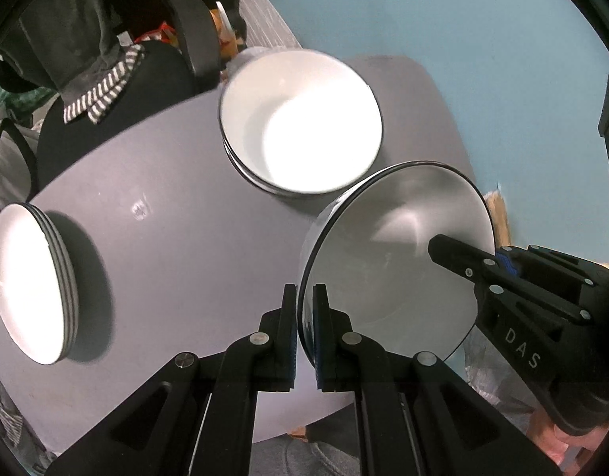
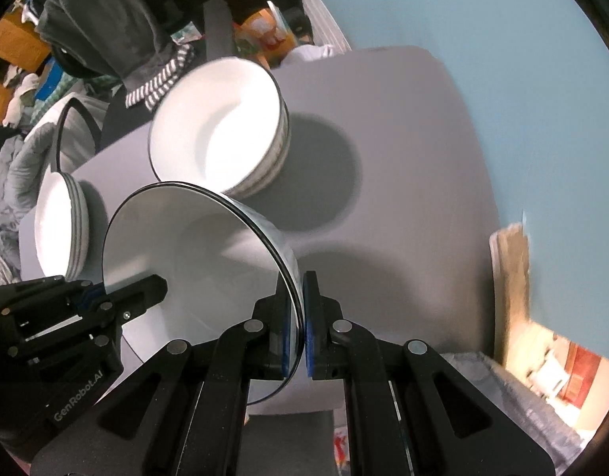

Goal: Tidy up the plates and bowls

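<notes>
White, dark-rimmed ceramic bowl [image 1: 395,261] at lower right of the left view, above the grey table [image 1: 177,238], mouth toward the camera; left gripper [image 1: 304,333] and right gripper [image 2: 302,325] pinch opposite rims.

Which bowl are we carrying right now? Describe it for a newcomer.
Over the near edge of the grey table, in front of the stacked white bowls, one white black-rimmed bowl hangs tilted. Unlike both stacks, it is single, with gripper fingers pinching opposite rims.
</notes>
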Tool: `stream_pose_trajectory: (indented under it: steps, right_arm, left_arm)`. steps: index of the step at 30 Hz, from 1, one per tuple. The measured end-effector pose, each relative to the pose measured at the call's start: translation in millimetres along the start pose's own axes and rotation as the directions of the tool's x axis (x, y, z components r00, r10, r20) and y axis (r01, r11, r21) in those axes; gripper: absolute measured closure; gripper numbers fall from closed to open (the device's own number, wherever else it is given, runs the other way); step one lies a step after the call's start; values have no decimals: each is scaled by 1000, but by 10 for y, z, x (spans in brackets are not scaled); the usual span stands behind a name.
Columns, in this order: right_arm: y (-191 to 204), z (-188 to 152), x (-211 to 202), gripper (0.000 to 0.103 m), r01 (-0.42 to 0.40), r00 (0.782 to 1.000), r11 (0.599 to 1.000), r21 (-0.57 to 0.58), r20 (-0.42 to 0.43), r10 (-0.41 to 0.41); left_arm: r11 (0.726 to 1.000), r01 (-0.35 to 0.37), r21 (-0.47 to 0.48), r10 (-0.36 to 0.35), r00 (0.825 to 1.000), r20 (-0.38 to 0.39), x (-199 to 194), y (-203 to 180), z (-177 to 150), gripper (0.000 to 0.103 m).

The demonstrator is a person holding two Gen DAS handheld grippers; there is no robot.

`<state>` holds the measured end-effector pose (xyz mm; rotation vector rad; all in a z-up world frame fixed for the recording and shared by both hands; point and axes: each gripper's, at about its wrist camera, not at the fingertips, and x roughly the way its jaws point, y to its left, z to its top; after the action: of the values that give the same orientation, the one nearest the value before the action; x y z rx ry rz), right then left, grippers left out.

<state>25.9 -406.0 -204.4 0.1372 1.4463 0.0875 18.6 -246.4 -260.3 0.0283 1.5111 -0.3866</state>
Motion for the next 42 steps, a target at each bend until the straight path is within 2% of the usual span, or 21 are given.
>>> stream_pose_trajectory:
  steps: [7, 14, 26, 32, 42]
  right_arm:
    - [63, 134, -85, 97, -2, 1000, 1000, -28, 21, 2]
    - [154, 405, -106, 97, 3, 999, 999, -51, 34, -2]
    - [232, 796, 103, 97, -20, 999, 994, -108, -27, 17]
    - [213, 889, 266, 97, -38, 997, 992, -120, -77, 29]
    - [243, 923, 351, 97, -30, 995, 988, -150, -103, 15]
  left_arm:
    - [1000, -8, -19, 9, 999, 34, -150, 63, 198, 97]
    - [999, -14, -49, 17, 998, 63, -232, 137, 470, 97]
    - [989, -35, -141, 44, 997, 59, -137, 355, 845, 97]
    - [985, -79, -152, 87, 995, 50, -44, 354, 890, 97]
    - [978, -84, -189, 93, 995, 38, 61, 429, 932, 97]
